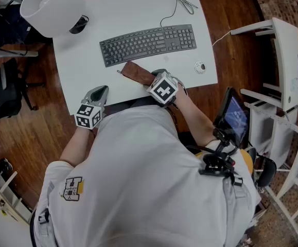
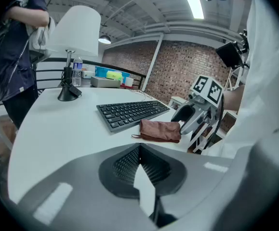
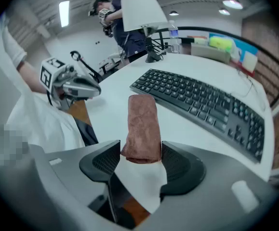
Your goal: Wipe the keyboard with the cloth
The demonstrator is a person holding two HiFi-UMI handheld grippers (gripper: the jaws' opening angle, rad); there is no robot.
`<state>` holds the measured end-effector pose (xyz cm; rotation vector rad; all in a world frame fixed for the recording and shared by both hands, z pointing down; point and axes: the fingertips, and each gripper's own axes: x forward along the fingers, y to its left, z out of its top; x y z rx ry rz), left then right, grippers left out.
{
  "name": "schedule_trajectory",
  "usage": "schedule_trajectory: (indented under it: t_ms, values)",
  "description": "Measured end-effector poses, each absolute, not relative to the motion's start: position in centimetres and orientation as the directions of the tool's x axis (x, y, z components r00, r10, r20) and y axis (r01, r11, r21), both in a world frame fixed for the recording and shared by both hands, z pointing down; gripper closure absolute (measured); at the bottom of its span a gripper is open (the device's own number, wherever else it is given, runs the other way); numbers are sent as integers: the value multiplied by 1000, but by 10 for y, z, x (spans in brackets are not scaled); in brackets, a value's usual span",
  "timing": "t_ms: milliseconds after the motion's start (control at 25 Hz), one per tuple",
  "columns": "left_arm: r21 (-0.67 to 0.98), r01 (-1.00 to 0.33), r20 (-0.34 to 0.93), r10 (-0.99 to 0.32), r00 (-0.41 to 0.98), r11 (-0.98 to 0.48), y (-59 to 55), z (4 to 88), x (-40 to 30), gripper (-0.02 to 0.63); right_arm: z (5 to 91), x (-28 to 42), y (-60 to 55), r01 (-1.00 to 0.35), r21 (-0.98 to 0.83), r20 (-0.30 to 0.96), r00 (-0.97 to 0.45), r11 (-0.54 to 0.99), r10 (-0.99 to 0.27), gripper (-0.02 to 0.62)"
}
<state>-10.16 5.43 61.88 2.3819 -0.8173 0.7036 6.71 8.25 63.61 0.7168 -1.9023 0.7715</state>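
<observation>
The right hand-held gripper (image 3: 139, 165) is over the cloth (image 3: 140, 124), jaws spread wide, one on each side of the cloth's near end. Nothing is squeezed, so it reads as open, not gripping. The cloth is a folded brown strip, flat on the surface (image 1: 138, 9), lying at 6 o'clock from the keyboard (image 1: 149, 42) and just beside its front edge.

The step in hand looks like the pick-up. To do it well, the jaws should sink until the pads are level with the fold. Then they close across the full thickness so all the layers come up together. A shallow pinch would likely take only the top layer and let the rest trail. Once held, a low lift and a short carry toward 12 o'clock puts it on the keys.

On pose, the right one is pitched steeply nose-down, forearm coming in from 5 o'clock at the surface's near edge. The left hand-held gripper (image 2: 139, 150) sits at 8 o'clock from the cloth, apart from it, tilted gently down, jaws closed on nothing, idle.
</observation>
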Motion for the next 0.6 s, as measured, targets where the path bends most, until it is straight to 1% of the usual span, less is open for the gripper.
schedule_trajectory:
  t_ms: [40,80,160,240,320,440,600]
  values:
    - [303,-664,608,-398,688,-684,52,615,-102,606,626,64,77,-725,-116,909,-354,679,-222,318]
    - [305,-660,601,-399,693,-686,51,612,-102,606,617,60,72,-699,-27,906,-319,714,-277,316]
    - [306,-649,588,-398,704,-696,47,606,-102,606,606,47,65,-642,76,898,-287,763,-332,314]
    - [307,-634,578,-390,716,-709,44,602,-100,606,610,30,64,-613,73,907,-287,786,-308,316]
    - [311,-619,573,-377,728,-721,42,602,-97,606,625,21,64,-602,73,925,-257,795,-279,308]
    - [323,-597,563,-358,745,-734,43,602,-94,606,644,23,60,-603,140,938,-173,786,-300,305]
    - [342,-573,557,-331,762,-745,44,604,-91,606,666,28,64,-594,147,958,-114,791,-264,300]
